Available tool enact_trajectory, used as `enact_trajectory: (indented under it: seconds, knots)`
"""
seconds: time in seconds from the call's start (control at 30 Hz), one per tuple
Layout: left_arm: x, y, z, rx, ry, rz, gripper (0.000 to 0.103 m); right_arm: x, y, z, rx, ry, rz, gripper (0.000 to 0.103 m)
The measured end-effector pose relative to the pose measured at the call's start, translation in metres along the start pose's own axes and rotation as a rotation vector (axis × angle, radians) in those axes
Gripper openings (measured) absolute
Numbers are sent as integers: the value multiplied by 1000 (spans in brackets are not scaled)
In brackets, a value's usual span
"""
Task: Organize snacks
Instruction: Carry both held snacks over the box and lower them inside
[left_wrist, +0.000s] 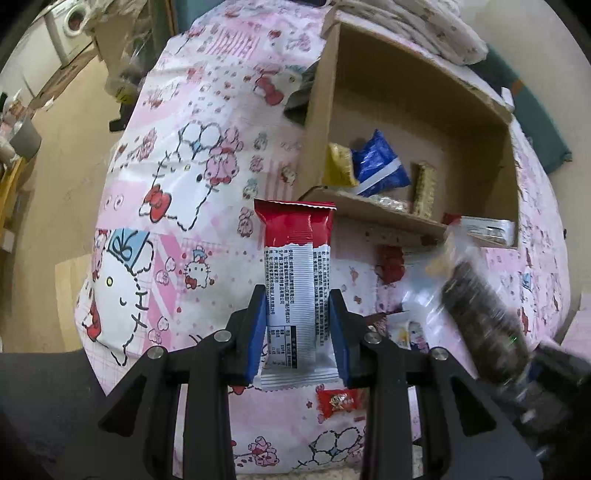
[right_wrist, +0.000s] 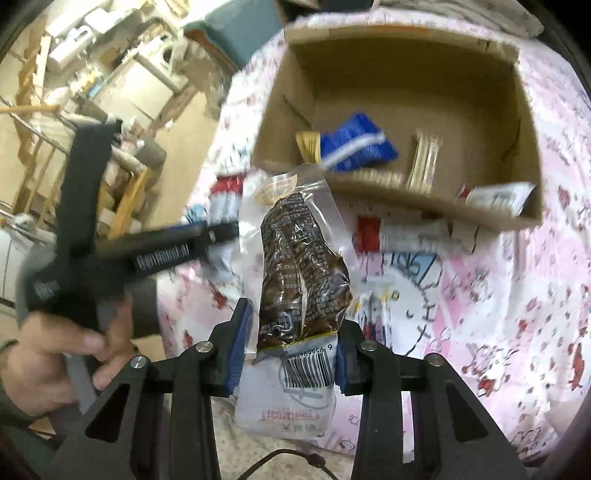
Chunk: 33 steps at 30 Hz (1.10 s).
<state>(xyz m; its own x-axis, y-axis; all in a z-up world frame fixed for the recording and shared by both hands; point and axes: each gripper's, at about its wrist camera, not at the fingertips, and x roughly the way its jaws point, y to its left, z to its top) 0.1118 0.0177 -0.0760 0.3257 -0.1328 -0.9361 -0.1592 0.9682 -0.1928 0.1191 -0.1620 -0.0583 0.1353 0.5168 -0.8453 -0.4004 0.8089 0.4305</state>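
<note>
Two snacks, red-and-white bar (left_wrist: 297, 280) and brown pouch (right_wrist: 301, 273), between tongs (left_wrist: 298, 321) (right_wrist: 293, 350).

left claw (left_wrist: 298, 314) clamped on held packet, pointing down; right claw (right_wrist: 291, 339) gripping pouch, tilted down.

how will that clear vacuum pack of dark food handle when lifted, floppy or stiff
The vacuum pack probably stays fairly stiff: it stands upright above the right gripper without drooping. Its glossy film looks slippery, so it may slide. The empty top edge likely flops.
</note>
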Motion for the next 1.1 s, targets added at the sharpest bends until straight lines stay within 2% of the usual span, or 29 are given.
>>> enact_trajectory:
  seconds: [0.2, 0.47, 0.63, 0.8, 0.93, 1.1]
  knots:
    - [-28, -12, 13, 30, -77, -24, 28, -38, -8, 25, 36, -118, 8, 40]
    - [-52, -43, 66, 103, -153, -25, 28, -58, -31, 68, 89, -223, -42, 40]
    - [-48, -66, 100, 178, -186, -6, 28, -52, -56, 88, 147, -237, -67, 40]
    - [-28, -84, 127, 220, -178, 13, 28, -41, -78, 97, 173, -235, -94, 40]
    - [-14, -89, 136, 229, -191, 22, 28, -33, -94, 100, 205, -247, -90, 40]
    - [-1, -87, 136, 258, -259, 56, 28, -20, -110, 105, 237, -246, -87, 40]
